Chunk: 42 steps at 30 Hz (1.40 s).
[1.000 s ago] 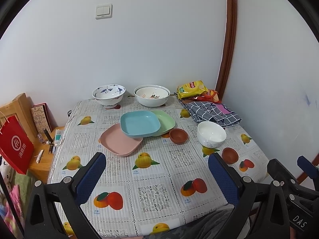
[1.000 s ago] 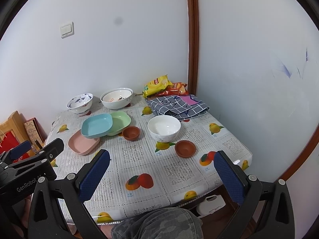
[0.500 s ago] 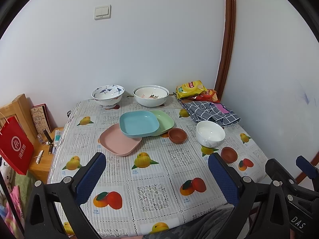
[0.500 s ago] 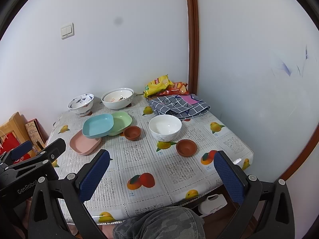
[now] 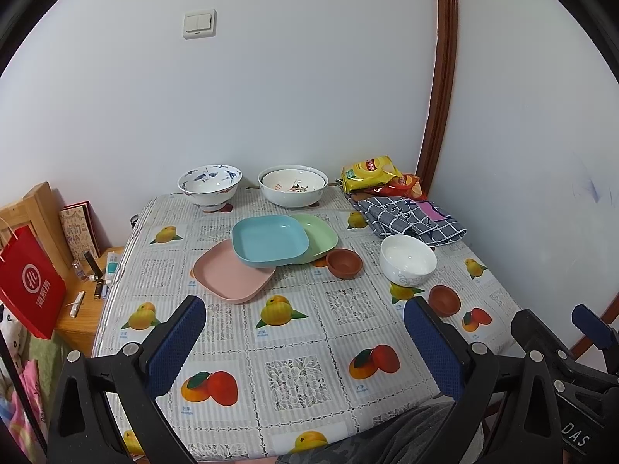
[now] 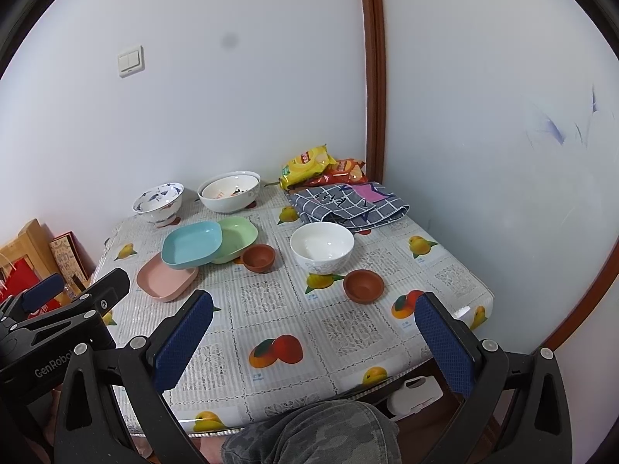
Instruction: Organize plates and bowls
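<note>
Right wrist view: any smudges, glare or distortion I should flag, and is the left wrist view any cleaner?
Right wrist view: a dark smudge floats on the wall, probably lens dirt; fisheye bends the door frame; a soft highlight sits inside the white bowl. Left wrist view: no such spot, the same bowing of the frame, dishes sharp, corners vignetted black; lighting is even.

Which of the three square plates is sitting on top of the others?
The blue plate. It overlaps both the pink plate in front of it and the green plate behind it, which lie on the table.
</note>
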### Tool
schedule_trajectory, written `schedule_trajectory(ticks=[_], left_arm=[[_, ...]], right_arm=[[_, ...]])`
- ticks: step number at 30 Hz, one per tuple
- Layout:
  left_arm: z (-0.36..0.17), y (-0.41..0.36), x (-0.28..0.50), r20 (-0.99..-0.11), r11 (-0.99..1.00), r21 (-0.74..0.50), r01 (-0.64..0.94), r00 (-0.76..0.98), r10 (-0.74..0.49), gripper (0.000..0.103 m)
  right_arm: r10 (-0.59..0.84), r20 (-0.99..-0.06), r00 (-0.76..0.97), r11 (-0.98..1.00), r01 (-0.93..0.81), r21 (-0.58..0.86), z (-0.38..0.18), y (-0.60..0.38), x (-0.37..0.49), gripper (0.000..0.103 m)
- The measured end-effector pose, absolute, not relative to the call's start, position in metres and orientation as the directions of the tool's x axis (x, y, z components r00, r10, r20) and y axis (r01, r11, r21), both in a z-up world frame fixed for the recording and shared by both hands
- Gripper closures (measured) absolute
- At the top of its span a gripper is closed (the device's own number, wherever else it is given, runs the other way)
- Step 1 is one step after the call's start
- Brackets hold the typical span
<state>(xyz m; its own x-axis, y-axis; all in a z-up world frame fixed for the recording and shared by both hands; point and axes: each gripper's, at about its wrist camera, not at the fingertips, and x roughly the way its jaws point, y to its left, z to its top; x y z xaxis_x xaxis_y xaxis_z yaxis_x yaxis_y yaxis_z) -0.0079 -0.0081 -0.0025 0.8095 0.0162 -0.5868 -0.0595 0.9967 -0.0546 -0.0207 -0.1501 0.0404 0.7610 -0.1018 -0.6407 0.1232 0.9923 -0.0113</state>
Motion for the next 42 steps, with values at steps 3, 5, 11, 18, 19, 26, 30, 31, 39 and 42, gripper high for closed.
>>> schedule_trajectory(ticks=[3,5,11,18,19,26,30,31,39,42], left_arm=[[-0.002,-0.008,-0.008,-0.587,0.997,-0.054,-0.060,0.809,0.017,0.000],[-0.002,-0.008,-0.008,-0.587,0.997,-0.054,-0.059,0.809,0.017,0.000],[-0.001,-0.005,-0.009,-0.589,0.997,-0.054,-0.063,0.808,0.020,0.000],[0.001,0.001,-0.004,-0.592,0.996,-0.056,-0.072,0.806,0.025,0.000],[0.001,0.001,-0.003,-0.593,0.996,-0.055,-0.074,0.805,0.027,0.000],[0.000,0.003,0.003,-0.590,0.995,-0.058,-0.086,0.806,0.035,0.000],[-0.001,0.002,0.006,-0.593,0.995,-0.049,-0.084,0.804,0.039,0.000],[-0.001,0.001,0.008,-0.594,0.995,-0.047,-0.084,0.804,0.039,0.000],[0.001,-0.005,0.023,-0.595,0.997,-0.031,-0.067,0.803,0.035,0.000],[0.002,-0.006,0.028,-0.596,0.997,-0.033,-0.066,0.803,0.033,0.000]], right_arm=[[-0.101,-0.639,0.762,0.992,0.125,-0.008,0.041,-0.150,-0.021,0.001],[-0.101,-0.639,0.762,0.992,0.127,-0.006,0.040,-0.151,-0.022,0.001],[-0.101,-0.640,0.761,0.992,0.128,-0.004,0.040,-0.151,-0.021,0.001],[-0.094,-0.640,0.763,0.992,0.124,0.002,0.042,-0.150,-0.015,0.001],[-0.094,-0.641,0.762,0.992,0.125,0.002,0.042,-0.150,-0.012,0.001],[-0.092,-0.644,0.759,0.993,0.114,-0.008,0.040,-0.150,0.000,0.001],[-0.103,-0.642,0.759,0.992,0.122,-0.016,0.036,-0.151,0.006,0.001],[-0.101,-0.644,0.758,0.993,0.121,-0.013,0.035,-0.152,0.008,0.001],[-0.075,-0.637,0.767,0.994,0.105,0.011,0.038,-0.157,0.019,0.001],[-0.072,-0.641,0.764,0.994,0.104,0.012,0.038,-0.157,0.025,0.001]])
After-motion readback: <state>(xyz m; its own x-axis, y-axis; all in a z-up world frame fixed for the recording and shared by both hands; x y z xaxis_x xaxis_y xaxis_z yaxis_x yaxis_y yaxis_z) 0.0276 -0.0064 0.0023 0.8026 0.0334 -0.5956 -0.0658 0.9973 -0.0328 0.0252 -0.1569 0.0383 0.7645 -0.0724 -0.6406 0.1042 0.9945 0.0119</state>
